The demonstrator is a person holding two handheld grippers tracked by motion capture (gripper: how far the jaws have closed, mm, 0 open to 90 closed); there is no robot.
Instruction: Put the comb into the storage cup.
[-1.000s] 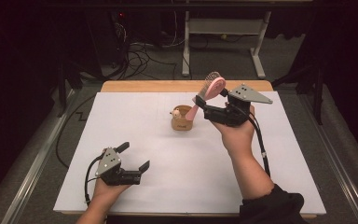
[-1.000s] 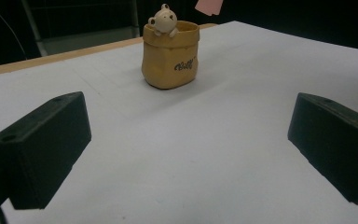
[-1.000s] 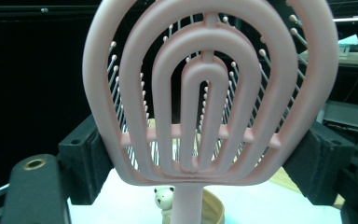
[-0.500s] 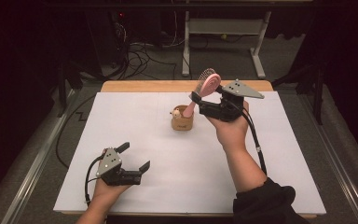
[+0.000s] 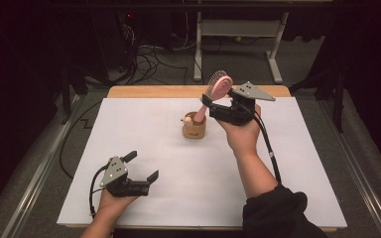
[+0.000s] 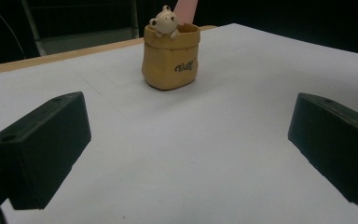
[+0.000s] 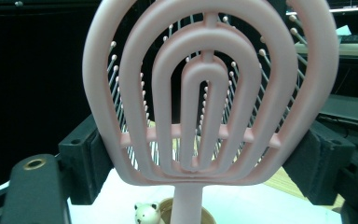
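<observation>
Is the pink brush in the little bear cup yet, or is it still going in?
Nearly there. The pink hairbrush has its handle down inside the bear cup, which stands upright on the white table. The right gripper is clamped on the brush's head, holding it tilted. Left to do: let go. The left gripper waits open, apart.

High view looks down; gripper views sit low, sharing the pot (image 6: 170, 56).

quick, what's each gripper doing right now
Left gripper: open, holding nothing, low over the table.
Right gripper: closed on the pink hairbrush, handle in the small pot.
</observation>
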